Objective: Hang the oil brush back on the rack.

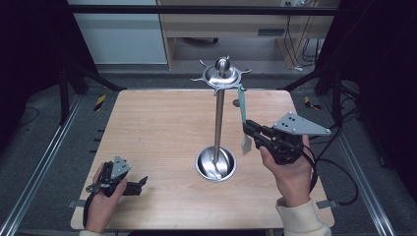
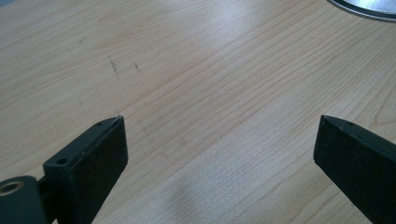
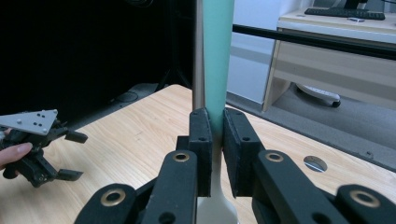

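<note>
A metal rack stands at mid-table: a thin pole [image 1: 219, 118] rises from a round bowl-shaped base [image 1: 215, 164] to a ring of hooks [image 1: 221, 74]. Right of the pole, my right gripper [image 1: 249, 130] is shut on the teal handle [image 1: 241, 105] of a utensil held upright, its white head [image 1: 246, 145] hanging below the jaws. The handle's top sits close to the hook ring; contact with a hook is unclear. The right gripper view shows the right gripper [image 3: 217, 123] with its pads clamping the teal handle [image 3: 218, 56]. My left gripper [image 1: 140, 184] rests open and empty at the near left.
The wooden table [image 1: 157, 123] has a small round hole [image 1: 236, 103] behind the rack. Black frame bars and dark curtains flank the table; a desk stands beyond it. The base's rim [image 2: 364, 7] shows at the top right of the left gripper view, where the left gripper [image 2: 219, 140] faces bare wood.
</note>
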